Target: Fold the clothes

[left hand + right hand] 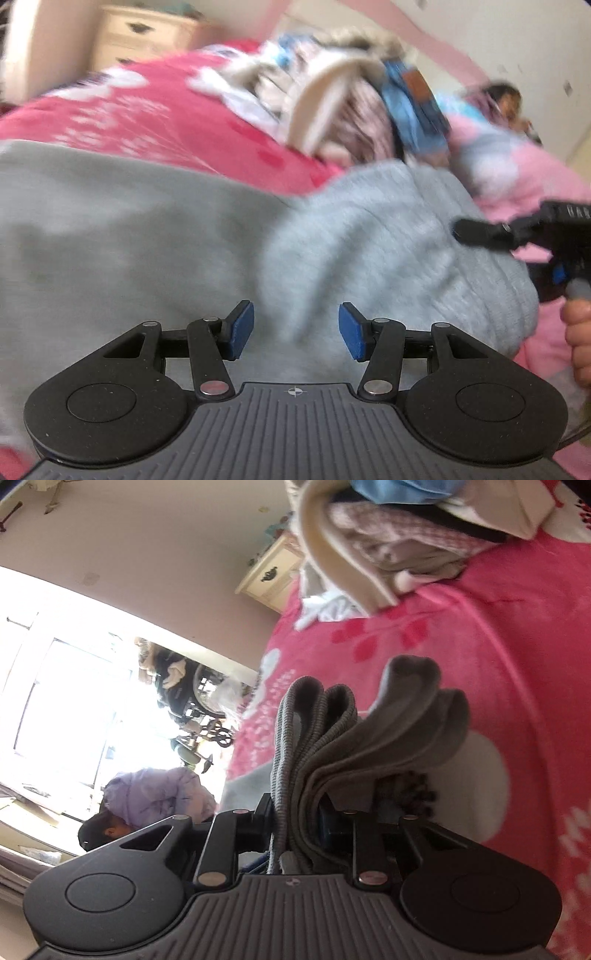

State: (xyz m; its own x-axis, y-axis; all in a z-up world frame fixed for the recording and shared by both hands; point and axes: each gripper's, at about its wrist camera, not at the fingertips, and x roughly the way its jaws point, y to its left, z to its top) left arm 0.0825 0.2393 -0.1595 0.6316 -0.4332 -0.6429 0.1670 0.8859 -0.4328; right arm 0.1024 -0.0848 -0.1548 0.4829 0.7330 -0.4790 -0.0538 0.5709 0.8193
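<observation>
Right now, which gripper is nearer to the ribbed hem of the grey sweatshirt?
Right. The right gripper has its jaws shut on the bunched ribbed hem. The left gripper hovers open over the grey sweatshirt, gripping nothing.

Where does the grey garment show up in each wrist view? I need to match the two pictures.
Left wrist: the grey garment fills the lower and middle frame, spread ahead of the open left gripper.
Right wrist: bunched folds of it stand at centre, pinched in the right gripper.
Shared landmark: the cream drawer unit behind the pink blanket.
</observation>
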